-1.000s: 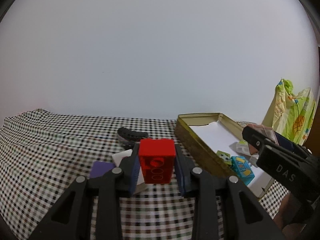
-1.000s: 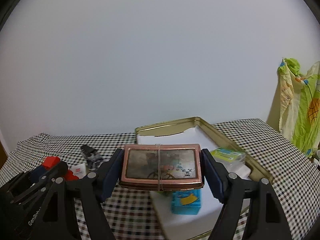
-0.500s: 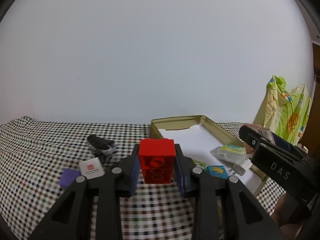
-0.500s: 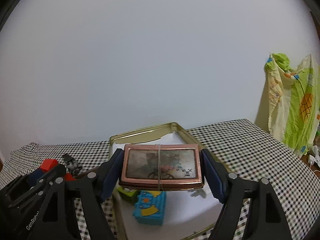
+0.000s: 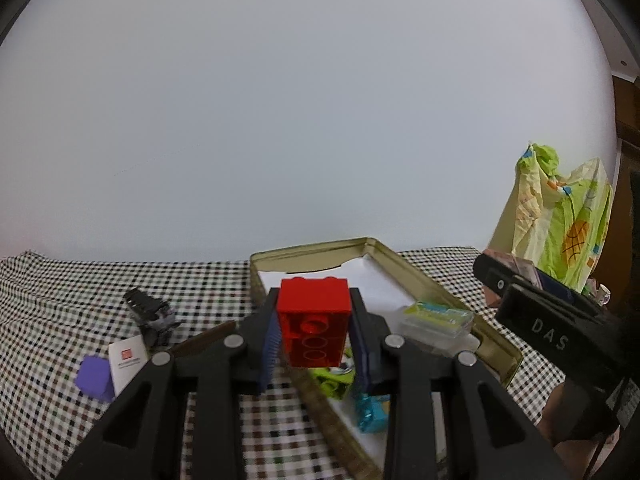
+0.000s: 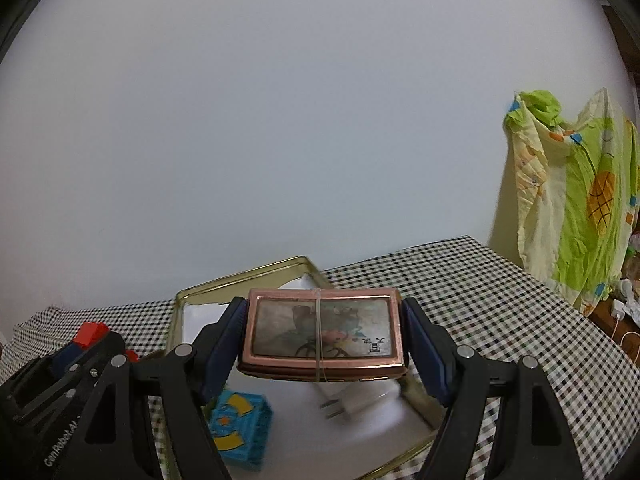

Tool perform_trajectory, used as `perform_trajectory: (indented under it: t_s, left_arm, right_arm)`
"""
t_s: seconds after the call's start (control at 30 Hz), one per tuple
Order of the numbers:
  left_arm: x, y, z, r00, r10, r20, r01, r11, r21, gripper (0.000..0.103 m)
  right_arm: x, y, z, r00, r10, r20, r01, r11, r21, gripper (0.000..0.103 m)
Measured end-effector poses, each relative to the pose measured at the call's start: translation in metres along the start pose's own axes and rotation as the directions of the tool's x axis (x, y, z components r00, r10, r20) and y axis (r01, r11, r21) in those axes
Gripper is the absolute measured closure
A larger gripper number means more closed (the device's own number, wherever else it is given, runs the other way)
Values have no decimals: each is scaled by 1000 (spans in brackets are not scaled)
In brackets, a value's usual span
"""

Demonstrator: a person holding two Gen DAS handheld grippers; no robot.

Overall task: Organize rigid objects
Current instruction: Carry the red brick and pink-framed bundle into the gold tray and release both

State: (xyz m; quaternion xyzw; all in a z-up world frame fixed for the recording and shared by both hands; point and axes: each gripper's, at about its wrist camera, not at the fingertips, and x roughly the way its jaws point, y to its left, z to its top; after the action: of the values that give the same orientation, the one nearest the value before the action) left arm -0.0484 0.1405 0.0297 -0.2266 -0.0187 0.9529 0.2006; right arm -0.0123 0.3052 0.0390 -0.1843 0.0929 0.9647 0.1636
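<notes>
Jaws still clamp red brick (image 5: pixel 313 326) and pink tin (image 6: pixel 322 332), now nearer the tray (image 5: pixel 432 280).

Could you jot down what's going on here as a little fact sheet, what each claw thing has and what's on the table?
left gripper: jaws shut on a red toy brick, held above the table
right gripper: jaws closed on a small pink tin with a picture lid and a band around it
container: open gold metal tray, white lining
in the tray: blue patterned block, white plug, clear case, green block
on the checked cloth: purple block, white cube, dark clip
background: patterned bag
</notes>
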Motion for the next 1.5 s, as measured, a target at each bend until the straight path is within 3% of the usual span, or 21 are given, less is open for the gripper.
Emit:
perform_trajectory:
  t_s: [0.43,0.7,0.87,1.23,1.33,1.4,1.5]
  left_arm:
    - [33,-37,1,997,8,-72,-4,999,51,72]
    - [55,-42,0,985,45,-169,-32,996,80,72]
    - [61,-47,2,979,94,-179,-73,990,120,72]
    - [81,-45,5,966,97,-241,-64,988,140,72]
    - [86,-33,6,957,76,-279,-57,996,75,56]
    - [87,-24,7,954,90,-285,-86,996,27,27]
    - [80,-12,10,964,114,-238,-122,992,-22,3]
  right_arm:
    - [28,-15,1,996,-36,-77,34,999,-26,25]
    - [43,-15,-6,988,-18,-153,17,1000,-6,25]
    - [49,-16,-11,983,-19,-184,17,1000,-10,25]
    - [58,-22,-16,972,4,-235,1,1000,21,25]
    - [59,-21,-16,973,13,-232,-8,1000,22,25]
    - [60,-26,-16,972,48,-231,-34,997,63,25]
    - [65,-39,-14,955,165,-247,-121,975,185,24]
